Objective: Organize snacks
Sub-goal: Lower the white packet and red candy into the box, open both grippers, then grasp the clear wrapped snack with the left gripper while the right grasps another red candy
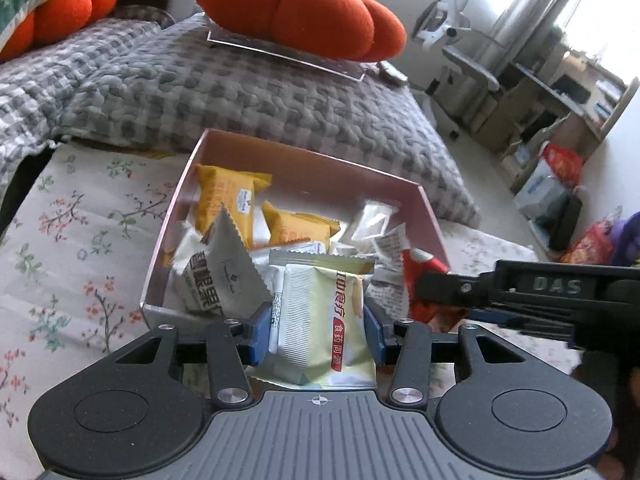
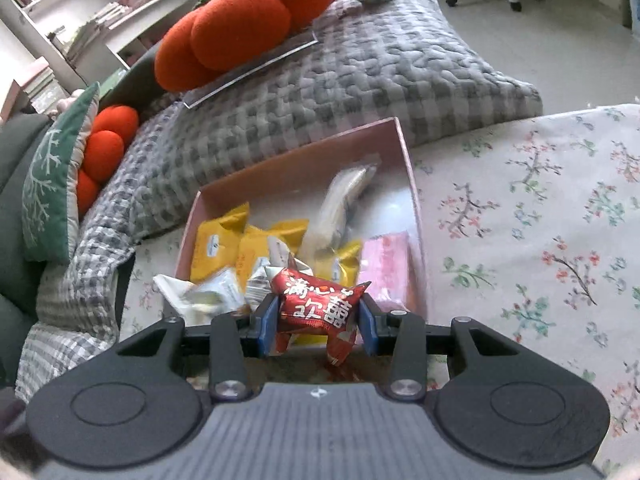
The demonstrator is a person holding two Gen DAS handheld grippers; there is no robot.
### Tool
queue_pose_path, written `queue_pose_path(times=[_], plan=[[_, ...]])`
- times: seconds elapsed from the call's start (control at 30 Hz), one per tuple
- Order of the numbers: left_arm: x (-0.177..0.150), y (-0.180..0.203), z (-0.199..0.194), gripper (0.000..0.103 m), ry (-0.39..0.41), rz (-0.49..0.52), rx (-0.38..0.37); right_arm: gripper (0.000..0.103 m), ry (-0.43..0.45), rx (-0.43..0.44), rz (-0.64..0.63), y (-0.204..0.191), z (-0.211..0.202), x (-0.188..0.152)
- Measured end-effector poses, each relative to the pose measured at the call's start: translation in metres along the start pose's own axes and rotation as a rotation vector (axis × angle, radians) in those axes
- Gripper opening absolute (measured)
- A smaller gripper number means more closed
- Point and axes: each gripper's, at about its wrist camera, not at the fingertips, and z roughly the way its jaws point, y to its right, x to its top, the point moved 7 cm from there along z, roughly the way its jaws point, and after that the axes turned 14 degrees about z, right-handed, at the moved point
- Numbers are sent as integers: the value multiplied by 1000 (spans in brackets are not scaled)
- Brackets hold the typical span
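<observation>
- The left gripper is closed partway on a pale green snack packet, its blue pads pressing the packet's two long sides. The packet stands on end between them, long axis pointing away from the wrist toward the box.
- The right gripper is likewise closed on a red candy wrapper, pinched across its puffed middle with the twisted ends sticking out below and to either side.
- Straight ahead of both grippers lies the pink box, open-topped, resting on the floral-covered surface. Its near wall sits just beyond the left gripper's fingertips, so the green packet hangs at the near rim, if anything a little short of it.
- In the right wrist view the red wrapper hovers over the near edge of the box; I judge it the nearer of the two to a clean drop.
- The left wrist view shows the right gripper coming in from the right side at the box's near right corner, close beside the left one, so the two releases could crowd each other.
- Inside the box: yellow packets toward the far left, a grey-white packet leaning at the near left, a clear-wrapped piece toward the far right. The far part of the floor looks the least filled.
- Beyond the box, a grey checked blanket and an orange pumpkin cushion.
</observation>
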Motion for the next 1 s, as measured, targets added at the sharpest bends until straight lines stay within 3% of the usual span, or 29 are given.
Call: queue_pose_path(times=[0.2, 0.33, 0.4, 0.47, 0.53, 0.63, 0.83, 1.0], plan=[[13, -13, 20, 45, 34, 21, 51, 39, 36, 35, 4, -4, 9, 8], [17, -15, 25, 47, 48, 53, 41, 39, 103, 22, 27, 5, 8, 20], [19, -15, 20, 52, 59, 65, 34, 40, 134, 15, 62, 13, 5, 26], [23, -16, 12, 69, 83, 54, 36, 43, 151, 23, 107, 22, 3, 30], [29, -19, -1, 79, 115, 32, 39, 49, 152, 36, 153, 27, 1, 32], [34, -24, -22, 81, 139, 8, 56, 51, 165, 67, 188, 26, -9, 35], [23, -42, -55, 85, 132, -35, 88, 55, 164, 35, 90, 3, -32, 27], [-10, -48, -74, 85, 72, 0, 90, 65, 81, 3, -8, -10, -38, 8]])
